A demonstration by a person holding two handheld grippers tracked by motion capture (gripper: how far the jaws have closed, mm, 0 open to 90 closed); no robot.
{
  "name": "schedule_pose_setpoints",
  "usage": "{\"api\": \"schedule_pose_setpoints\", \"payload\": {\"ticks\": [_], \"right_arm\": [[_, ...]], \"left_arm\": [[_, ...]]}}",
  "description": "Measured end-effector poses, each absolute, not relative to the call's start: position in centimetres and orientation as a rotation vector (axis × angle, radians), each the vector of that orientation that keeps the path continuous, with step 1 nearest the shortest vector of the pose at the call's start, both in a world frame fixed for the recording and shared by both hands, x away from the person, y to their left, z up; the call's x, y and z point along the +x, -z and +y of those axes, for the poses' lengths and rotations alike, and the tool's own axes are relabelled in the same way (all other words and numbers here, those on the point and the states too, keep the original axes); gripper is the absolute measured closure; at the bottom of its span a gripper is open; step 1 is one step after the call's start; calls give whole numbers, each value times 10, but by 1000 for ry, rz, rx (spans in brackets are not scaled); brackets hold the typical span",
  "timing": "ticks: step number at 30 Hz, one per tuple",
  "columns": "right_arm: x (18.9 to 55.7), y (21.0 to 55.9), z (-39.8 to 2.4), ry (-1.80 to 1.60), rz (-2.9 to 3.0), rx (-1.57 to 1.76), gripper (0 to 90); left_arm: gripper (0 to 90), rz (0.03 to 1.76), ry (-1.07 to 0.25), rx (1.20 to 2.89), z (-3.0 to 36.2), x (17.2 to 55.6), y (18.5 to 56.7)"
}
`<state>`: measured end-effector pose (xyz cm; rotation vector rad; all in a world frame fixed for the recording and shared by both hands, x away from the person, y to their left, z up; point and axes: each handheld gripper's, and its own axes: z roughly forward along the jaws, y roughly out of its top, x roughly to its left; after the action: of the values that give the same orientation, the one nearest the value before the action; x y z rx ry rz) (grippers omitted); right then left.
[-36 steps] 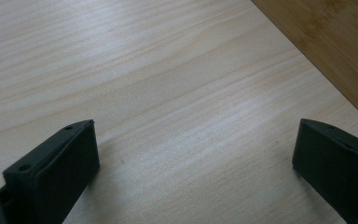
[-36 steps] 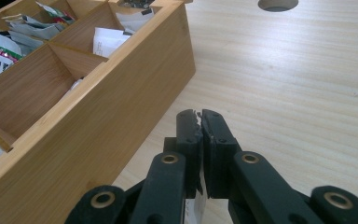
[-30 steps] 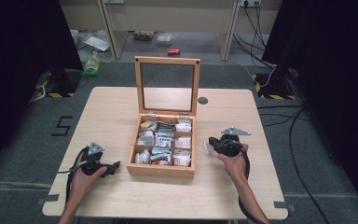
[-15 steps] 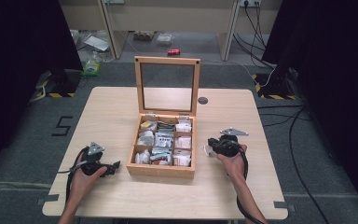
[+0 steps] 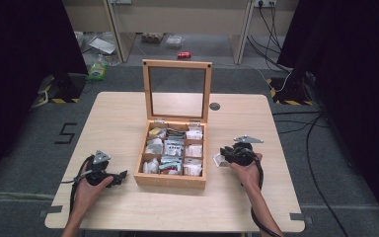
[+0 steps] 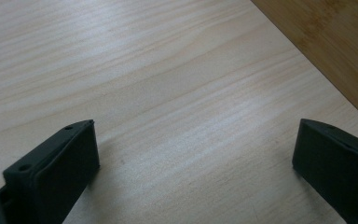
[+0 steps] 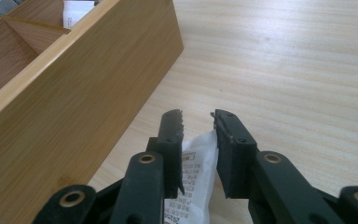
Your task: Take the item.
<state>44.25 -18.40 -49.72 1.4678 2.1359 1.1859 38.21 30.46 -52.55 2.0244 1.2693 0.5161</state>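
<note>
An open wooden box [image 5: 170, 180] with a glass lid [image 5: 177, 63] stands mid-table, its compartments holding several white and grey sachets [image 5: 171, 147]. To the right of the box, my right gripper [image 5: 223, 153] points left at its side wall [image 7: 74, 102]. A white printed sachet [image 7: 198, 168] lies on the table between the jaws, which have just been opening and stand slightly apart around it. The same sachet [image 5: 219, 160] peeks out by the jaw tips in the high view. My left gripper [image 5: 123, 174] rests left of the box, wide open [image 6: 196, 140] over bare wood.
The light wooden table [image 5: 276, 197] ends close in front of both hands. A small dark round hole [image 5: 215, 106] sits behind the box at the right. The box's left wall [image 6: 335, 42] lies just beyond the left jaws. Cables trail on the floor at the right.
</note>
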Motion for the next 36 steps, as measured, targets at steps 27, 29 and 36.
{"api": "schedule_pose_setpoints", "payload": {"ticks": [27,29,36], "right_arm": [[445,480,-186,-1238,2099,1462,521],[445,478,-185,-1246,2098,1455,509],[448,473,-181,-1257,2116,1425,453]], "left_arm": [[0,1269,-516,2024,305,382,525],[0,1269,-516,2025,305,382,525],[0,1270,-516,2025,305,382,525]]}}
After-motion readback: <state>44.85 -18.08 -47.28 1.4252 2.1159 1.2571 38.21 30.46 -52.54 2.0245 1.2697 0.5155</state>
